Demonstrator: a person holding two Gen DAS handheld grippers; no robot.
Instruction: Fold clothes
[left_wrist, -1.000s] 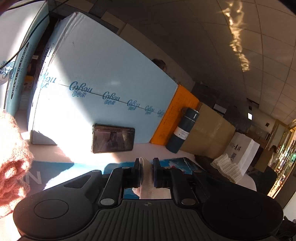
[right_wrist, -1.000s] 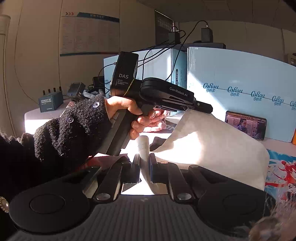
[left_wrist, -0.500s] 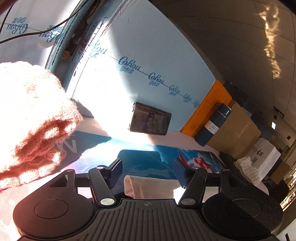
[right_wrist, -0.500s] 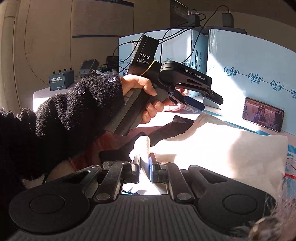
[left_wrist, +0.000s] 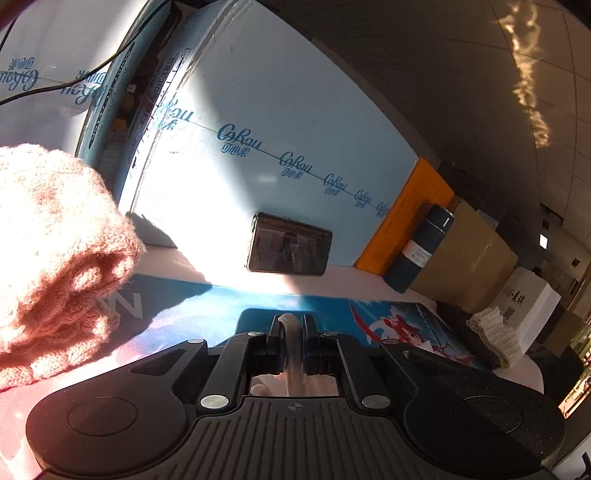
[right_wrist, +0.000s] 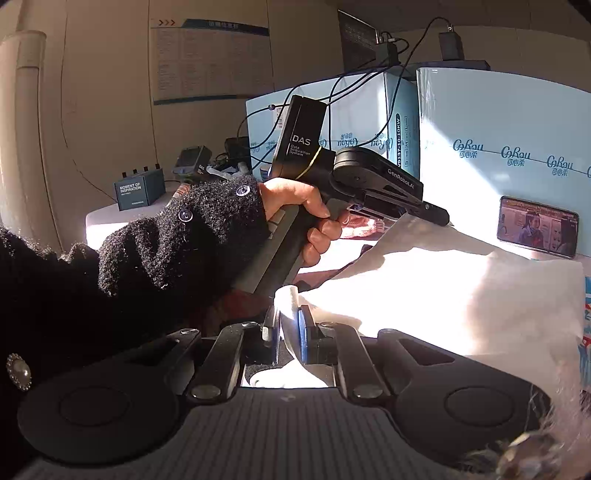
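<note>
Fold under way: left gripper (left_wrist: 293, 334) closing on a pinch of the white garment (right_wrist: 461, 295), right gripper (right_wrist: 288, 328) clamped on another edge, cloth half-lifted over the table (left_wrist: 362, 277); the remaining folds, probably several, are undone.

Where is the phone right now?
The phone leans against the big light-blue box at the back of the table. In the left wrist view it sits near the middle, left of the orange box and dark bottle.

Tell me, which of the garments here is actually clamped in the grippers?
The white garment: both grippers pinch its edge. The fuzzy pink knit sits folded to the side, untouched.
</note>
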